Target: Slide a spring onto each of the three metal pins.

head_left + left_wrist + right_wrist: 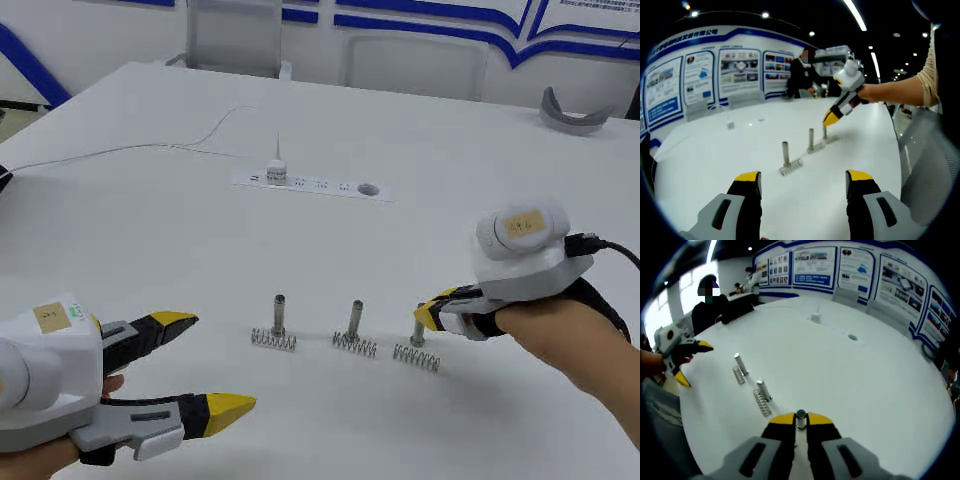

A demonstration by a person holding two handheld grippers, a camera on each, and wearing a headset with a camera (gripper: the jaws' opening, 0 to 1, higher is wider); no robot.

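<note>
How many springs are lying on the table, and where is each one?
3. The left spring lies flat before the left pin, the middle spring before the middle pin, the right spring before the right pin, by the right gripper. None seems hidden.

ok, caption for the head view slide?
Right tongs shut on the rightmost pin; three springs lie on the table, left tongs open.

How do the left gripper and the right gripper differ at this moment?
The left gripper has its jaws wide apart; the right gripper has its jaws closed on the rightmost pin. The left gripper holds nothing and is well apart from that pin; the right gripper is at it. Both have yellow jaw tips.
</note>
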